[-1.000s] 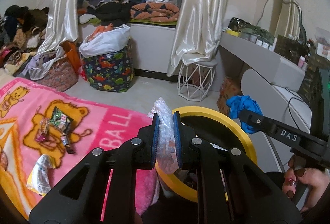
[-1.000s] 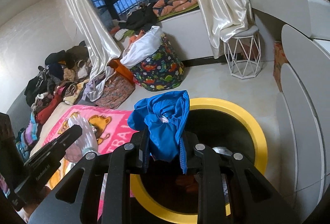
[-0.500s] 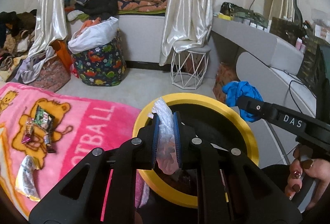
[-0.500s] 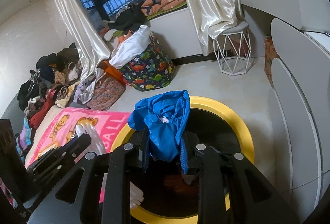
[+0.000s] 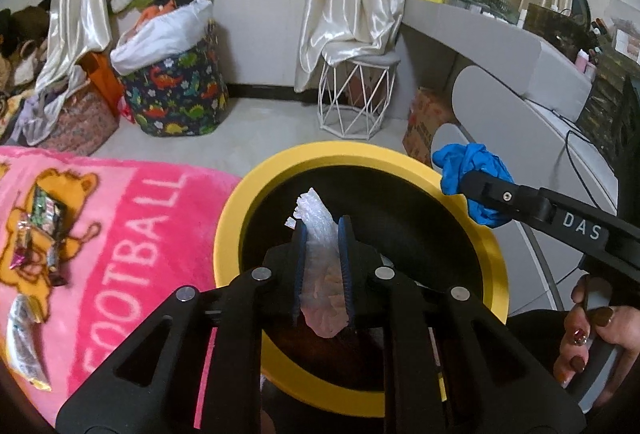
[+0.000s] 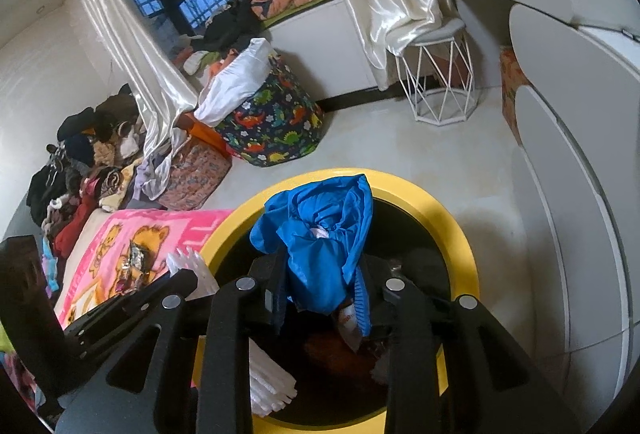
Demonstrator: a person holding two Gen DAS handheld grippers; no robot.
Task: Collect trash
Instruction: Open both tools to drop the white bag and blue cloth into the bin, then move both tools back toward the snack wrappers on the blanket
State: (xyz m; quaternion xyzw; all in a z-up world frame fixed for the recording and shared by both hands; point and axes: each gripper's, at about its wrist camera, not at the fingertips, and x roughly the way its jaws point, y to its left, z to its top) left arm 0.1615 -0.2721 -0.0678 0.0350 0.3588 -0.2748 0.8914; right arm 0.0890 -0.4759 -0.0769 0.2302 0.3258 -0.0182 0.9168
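Pink blanket (image 5: 132,226) beside yellow-rimmed bin (image 5: 240,218) — pale floor (image 5: 260,130) beyond.

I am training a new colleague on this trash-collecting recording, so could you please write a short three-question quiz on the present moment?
1. True or false: the left gripper holds a blue crumpled item.
2. Which item is between the fingers of the right gripper? A) white foam netting B) blue crumpled plastic C) a snack wrapper
3. Fill in: both held items hang over the opening of the black bin with the ____ rim.

Key:
1. False: it is shut on the white foam netting.
2. B: the blue crumpled plastic, with the fingers opening.
3. Yellow: the yellow-rimmed bin. Snack wrappers lie on the pink blanket.
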